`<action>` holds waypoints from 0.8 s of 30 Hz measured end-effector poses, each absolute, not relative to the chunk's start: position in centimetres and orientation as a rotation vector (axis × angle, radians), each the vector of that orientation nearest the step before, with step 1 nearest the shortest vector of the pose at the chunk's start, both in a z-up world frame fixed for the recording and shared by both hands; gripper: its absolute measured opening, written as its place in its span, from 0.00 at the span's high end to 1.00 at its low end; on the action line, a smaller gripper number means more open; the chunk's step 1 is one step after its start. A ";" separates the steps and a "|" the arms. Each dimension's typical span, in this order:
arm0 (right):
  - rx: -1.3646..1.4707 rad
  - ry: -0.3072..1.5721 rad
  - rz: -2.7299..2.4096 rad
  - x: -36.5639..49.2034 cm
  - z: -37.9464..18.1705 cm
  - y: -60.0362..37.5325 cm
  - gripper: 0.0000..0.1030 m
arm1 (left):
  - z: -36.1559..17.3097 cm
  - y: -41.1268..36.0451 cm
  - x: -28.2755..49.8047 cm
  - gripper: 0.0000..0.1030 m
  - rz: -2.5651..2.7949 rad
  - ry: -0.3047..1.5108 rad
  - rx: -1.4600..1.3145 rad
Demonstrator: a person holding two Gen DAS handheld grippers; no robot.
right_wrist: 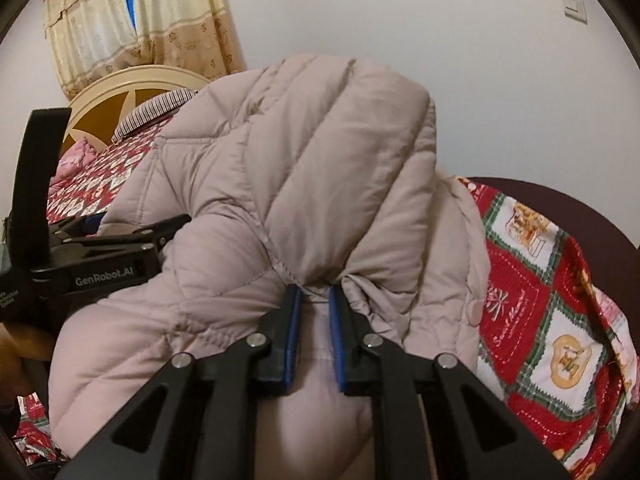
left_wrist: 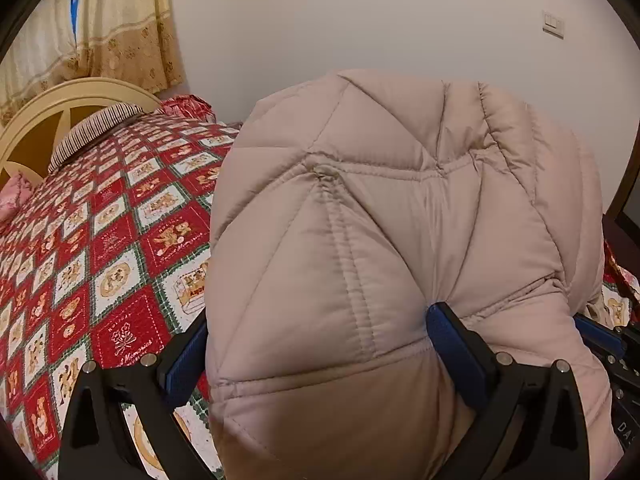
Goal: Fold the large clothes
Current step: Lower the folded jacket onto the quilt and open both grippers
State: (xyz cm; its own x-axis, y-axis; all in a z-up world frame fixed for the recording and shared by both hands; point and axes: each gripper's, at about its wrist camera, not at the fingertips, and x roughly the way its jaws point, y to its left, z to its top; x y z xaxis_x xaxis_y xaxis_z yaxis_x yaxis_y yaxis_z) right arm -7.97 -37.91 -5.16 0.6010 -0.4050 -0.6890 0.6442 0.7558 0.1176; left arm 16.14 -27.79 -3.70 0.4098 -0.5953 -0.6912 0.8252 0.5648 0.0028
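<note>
A pale pink-beige quilted puffer jacket (left_wrist: 400,208) is lifted above the bed and fills most of both views. My left gripper (left_wrist: 320,344) has a thick bulge of the jacket between its widely spaced blue pads (left_wrist: 456,340), which dent the fabric. My right gripper (right_wrist: 314,296) is shut on a narrow pinch of the jacket (right_wrist: 304,152), whose folds gather at its blue pads (right_wrist: 294,320). In the right wrist view the left gripper (right_wrist: 120,248) lies at the left, its fingertips buried in the jacket. Most of the jacket's lower part is hidden.
Below lies a bed with a red, white and green patchwork quilt (left_wrist: 112,240) (right_wrist: 552,312). A cream headboard (left_wrist: 60,108), a striped pillow (left_wrist: 96,128) and curtains (left_wrist: 120,28) are at the far left. A plain wall (left_wrist: 360,20) stands behind.
</note>
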 end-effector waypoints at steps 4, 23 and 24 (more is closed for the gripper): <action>0.369 0.708 -0.626 -7.9 -4.4 -38.0 0.84 | -2.8 -27.1 16.6 0.01 -0.945 0.739 0.346; 0.281 0.616 -0.672 -13.5 4.1 -30.4 0.15 | 3.4 -20.2 8.0 0.01 -0.883 0.597 0.434; 0.293 0.611 -0.676 -14.0 4.5 -30.3 0.14 | 3.6 -19.7 7.5 0.01 -0.883 0.600 0.437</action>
State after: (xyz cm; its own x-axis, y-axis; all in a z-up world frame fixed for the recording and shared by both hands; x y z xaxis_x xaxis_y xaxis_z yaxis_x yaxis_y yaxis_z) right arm -14.00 -30.31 4.45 0.6160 -0.4943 -0.6134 0.6599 0.7490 0.0591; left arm 7.47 -19.71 3.60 0.4908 -0.5826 -0.6478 0.8167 0.5666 0.1093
